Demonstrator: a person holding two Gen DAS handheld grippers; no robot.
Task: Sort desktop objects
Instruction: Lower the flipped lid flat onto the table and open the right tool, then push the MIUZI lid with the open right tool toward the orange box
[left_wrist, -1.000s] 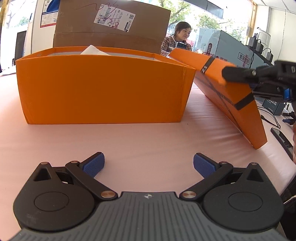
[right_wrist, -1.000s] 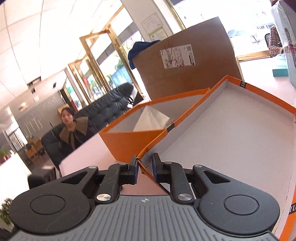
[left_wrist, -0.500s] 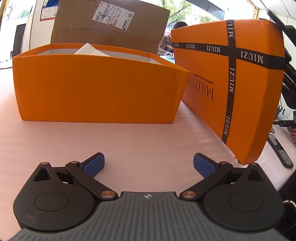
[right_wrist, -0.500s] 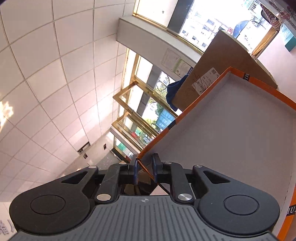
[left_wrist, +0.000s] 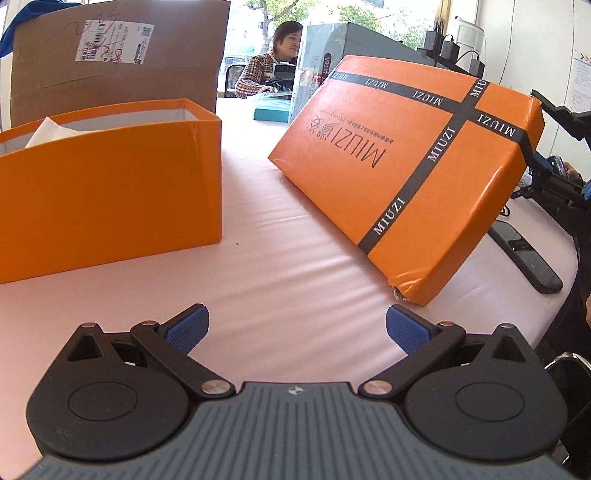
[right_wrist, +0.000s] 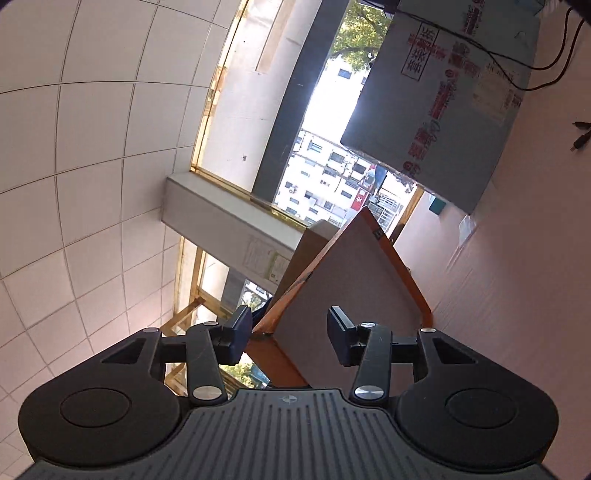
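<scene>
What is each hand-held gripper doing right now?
Left hand-held gripper: open, holding nothing.
Right hand-held gripper: open around the orange box lid edge, not clamped.

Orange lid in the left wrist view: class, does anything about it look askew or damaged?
Yes. The lid is not flat: its near edge is on the pink table while its far right side is raised, so it tilts. Its near corner is torn and crumpled, with the paper peeling. The open box beside it sits square.
</scene>
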